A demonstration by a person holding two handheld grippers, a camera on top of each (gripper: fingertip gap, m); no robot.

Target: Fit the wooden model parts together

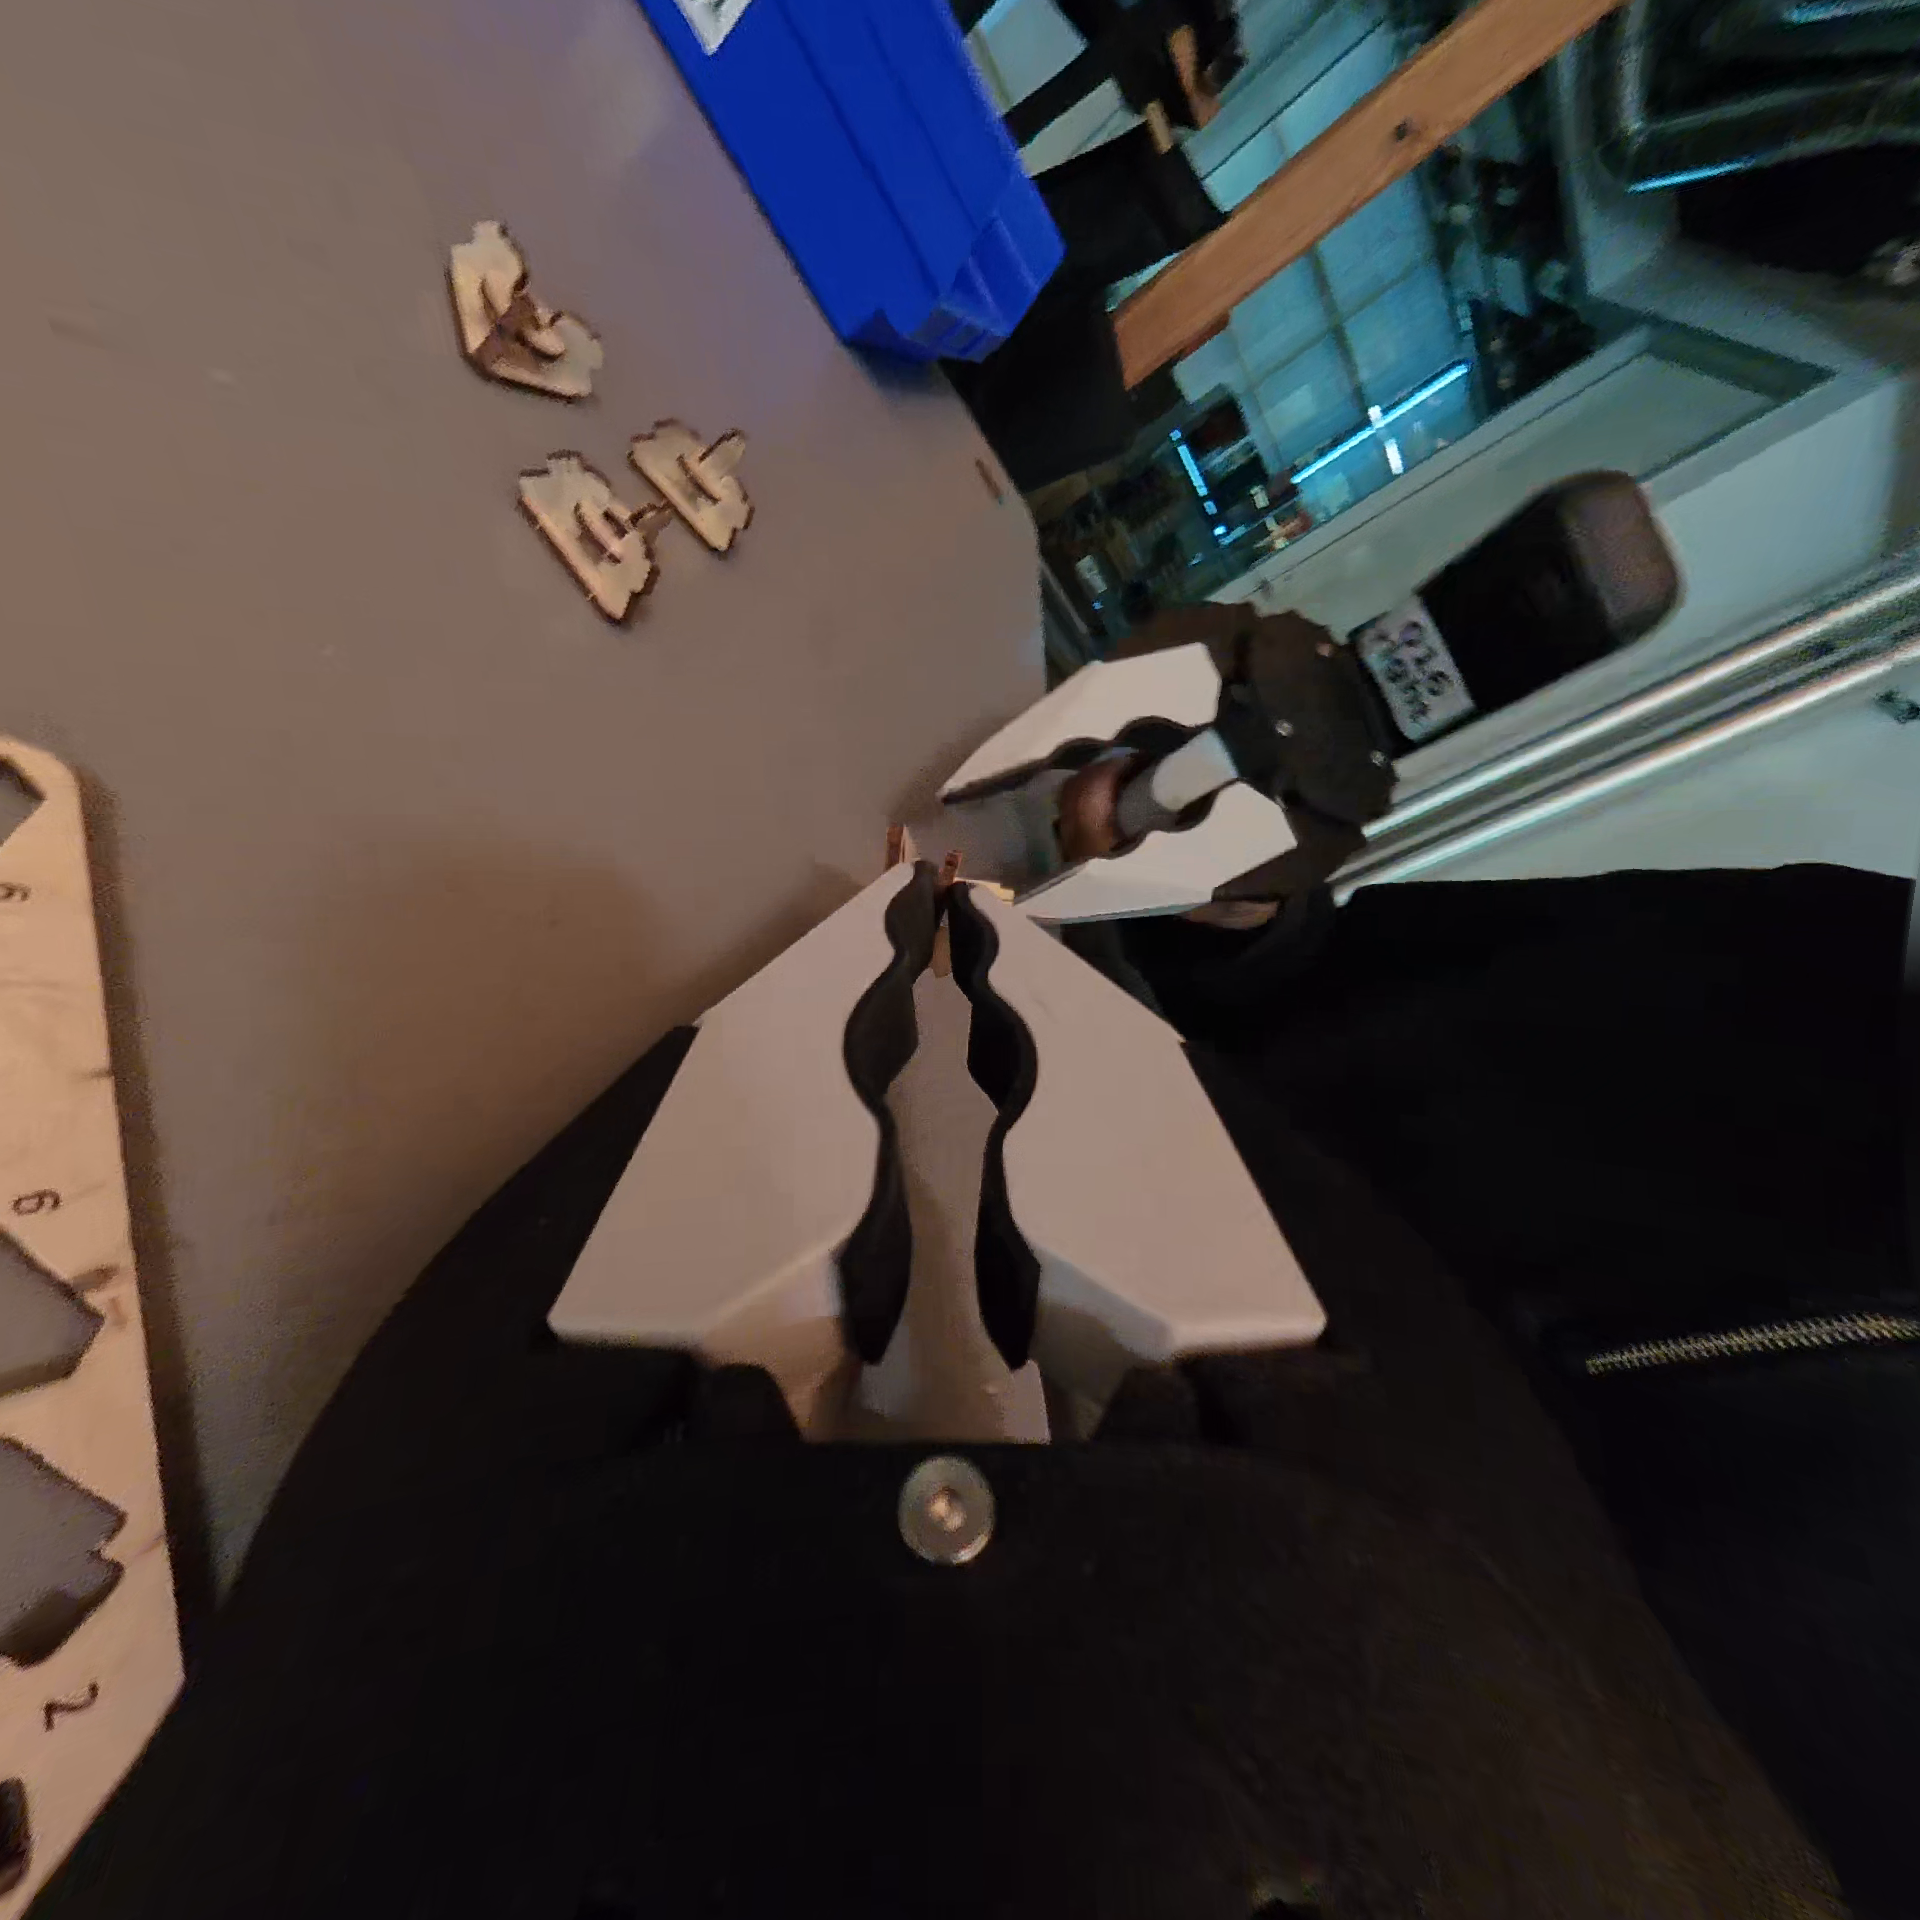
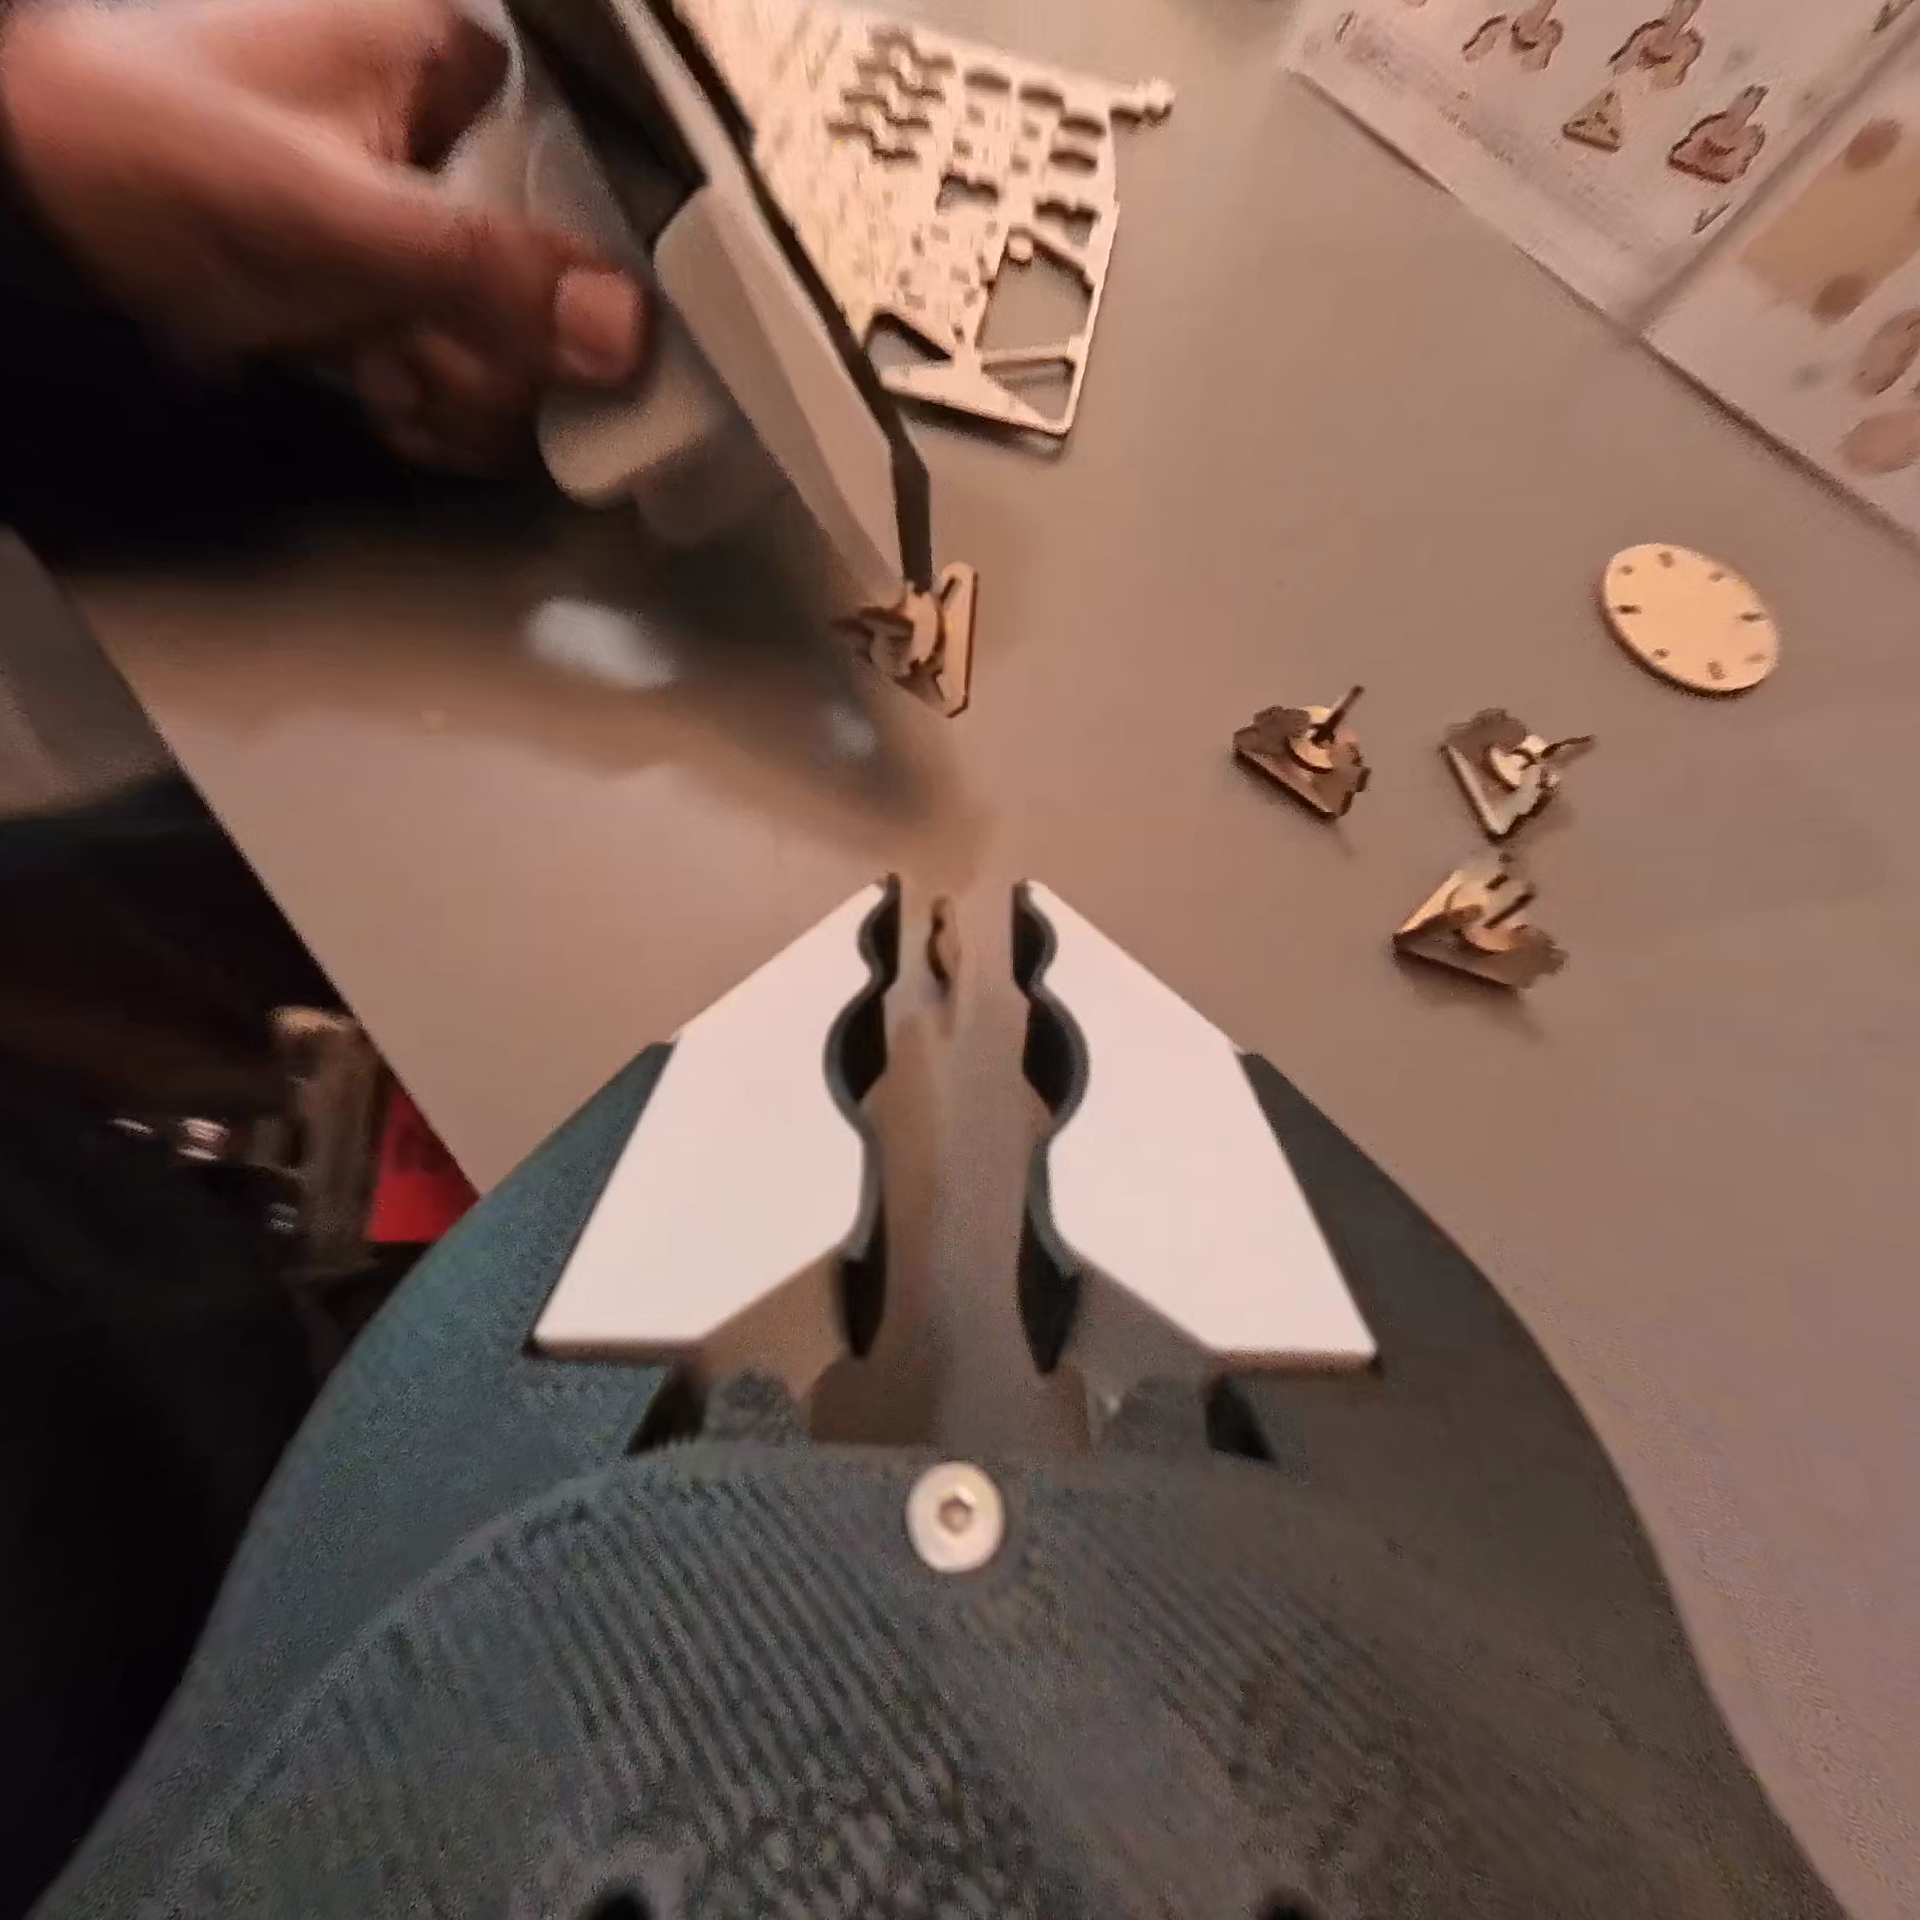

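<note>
Left gripper point(image 1: 940, 909): fingers clenched on a small laser-cut wooden assembly point(image 2: 930, 649), a thin flat wedge-shaped plate with a slotted upright part; the black pads pinch a thin tab of it and the remainder projects past the tips. In the right wrist view this assembly hangs at about 12 o'clock from the right gripper point(image 2: 951, 914), above the grey tabletop point(image 2: 1299, 468). Right gripper: fingers released, standing apart; a small blurred sliver of wood point(image 2: 942, 940) sits between them with a visible gap on each side, so it is not gripped. Three matching wooden assemblies point(image 2: 1304, 758) lie on the table at about 2 o'clock, a wooden disc point(image 2: 1688, 629) beyond them, and a cut-out plywood sheet point(image 2: 997, 208) at 12 o'clock. A blue bin point(image 1: 873, 156) stands at the far table edge. Assessment: the piece is very light, stiff and thin; the slotted joints and fine tabs look brittle and liable to snap or separate under side load. Best hold is across the flat faces of the plate, near a joint, with modest pressure.
</note>
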